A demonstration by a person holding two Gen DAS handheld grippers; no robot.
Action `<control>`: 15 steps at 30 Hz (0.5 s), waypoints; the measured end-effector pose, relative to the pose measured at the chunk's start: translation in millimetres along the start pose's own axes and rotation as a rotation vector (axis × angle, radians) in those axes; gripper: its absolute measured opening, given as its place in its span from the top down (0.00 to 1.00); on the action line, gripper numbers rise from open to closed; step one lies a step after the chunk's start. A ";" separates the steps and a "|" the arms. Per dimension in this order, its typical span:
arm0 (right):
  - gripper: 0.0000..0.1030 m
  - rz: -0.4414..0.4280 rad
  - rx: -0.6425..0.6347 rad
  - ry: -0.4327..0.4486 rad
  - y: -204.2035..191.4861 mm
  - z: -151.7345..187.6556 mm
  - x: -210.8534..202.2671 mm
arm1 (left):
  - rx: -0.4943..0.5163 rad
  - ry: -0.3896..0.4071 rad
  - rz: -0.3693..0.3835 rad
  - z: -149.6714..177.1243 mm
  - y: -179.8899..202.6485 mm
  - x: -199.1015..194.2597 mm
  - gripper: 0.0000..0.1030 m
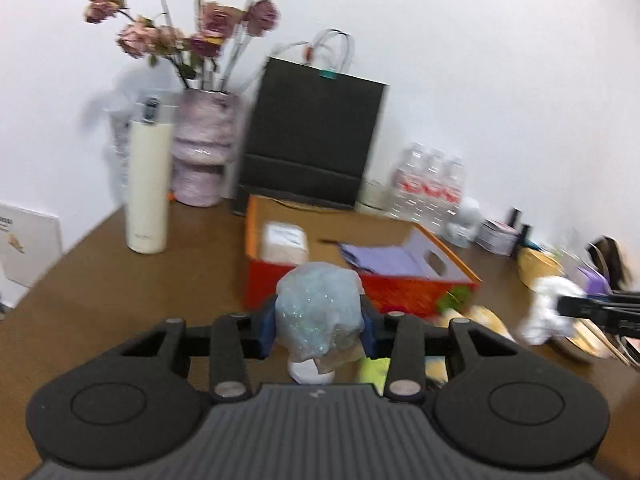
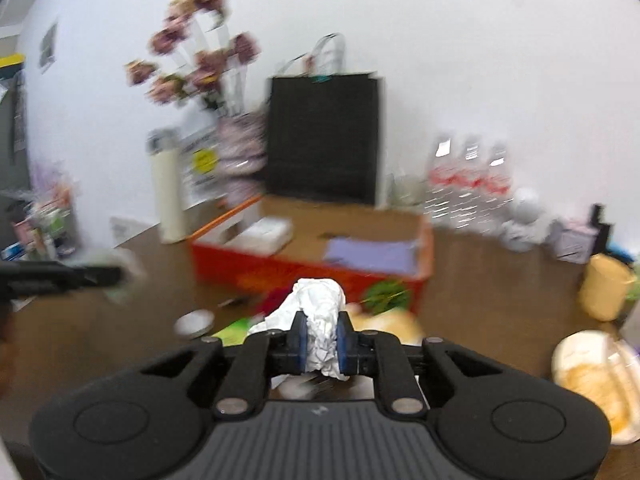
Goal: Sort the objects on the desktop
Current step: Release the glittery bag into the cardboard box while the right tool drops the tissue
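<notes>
While both hands carry a load clear of the brown desk, the step in hand looks like the transfer of 2 picked-up items toward wherever each belongs. The left gripper is partly closed, its blue pads pressing either side of a glittery pale-blue crumpled wad, held above the desk in front of the orange box. The right gripper is squeezed nearly together on a crumpled white paper ball, which sticks up between its pads, also in front of that box. Next, each load probably needs steering to its destination, possibly the box or a bin out of view, then a release from low height. Both wads are soft and light, so a loosened grip could let them slip or roll among the clutter below.
</notes>
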State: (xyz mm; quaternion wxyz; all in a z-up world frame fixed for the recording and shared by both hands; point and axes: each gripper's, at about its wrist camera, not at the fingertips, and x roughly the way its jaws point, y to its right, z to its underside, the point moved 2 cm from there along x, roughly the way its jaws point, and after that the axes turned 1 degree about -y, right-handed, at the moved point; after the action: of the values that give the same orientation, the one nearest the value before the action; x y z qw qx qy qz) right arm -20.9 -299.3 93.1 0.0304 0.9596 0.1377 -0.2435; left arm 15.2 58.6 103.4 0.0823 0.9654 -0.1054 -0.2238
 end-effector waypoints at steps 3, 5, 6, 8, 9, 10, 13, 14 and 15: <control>0.87 0.026 0.049 0.003 30.1 -15.5 13.6 | 0.006 0.005 -0.019 -19.2 -3.1 14.8 0.61; 0.87 0.036 0.040 0.017 39.5 -28.1 23.2 | 0.023 0.023 -0.029 -33.1 1.2 24.5 0.61; 0.87 0.035 0.039 0.022 43.4 -33.9 29.3 | 0.028 0.024 -0.030 -39.1 3.4 30.3 0.61; 0.87 0.020 0.046 0.030 50.5 -46.9 42.3 | 0.039 0.030 -0.022 -53.3 9.2 44.8 0.61; 0.87 0.010 0.048 0.031 53.4 -55.1 50.0 | 0.047 0.034 -0.019 -61.3 12.8 53.1 0.61; 0.87 -0.002 0.048 0.033 56.1 -64.3 58.3 | 0.052 0.037 -0.020 -70.3 14.7 62.6 0.61; 0.87 -0.033 0.048 0.035 64.9 -92.5 85.1 | 0.048 0.041 -0.001 -96.9 19.3 94.2 0.60; 0.87 -0.044 0.053 0.033 68.2 -101.9 94.3 | 0.036 0.037 -0.006 -104.1 19.2 104.8 0.60; 0.87 -0.051 0.058 0.027 71.6 -112.1 104.4 | 0.030 0.026 0.002 -112.2 19.7 118.5 0.60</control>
State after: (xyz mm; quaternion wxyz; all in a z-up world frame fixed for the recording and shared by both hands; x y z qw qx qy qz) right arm 138.6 -328.0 141.4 -0.0053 0.9594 0.1557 -0.2352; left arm 166.4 23.7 157.7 0.0695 0.9693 -0.1083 -0.2097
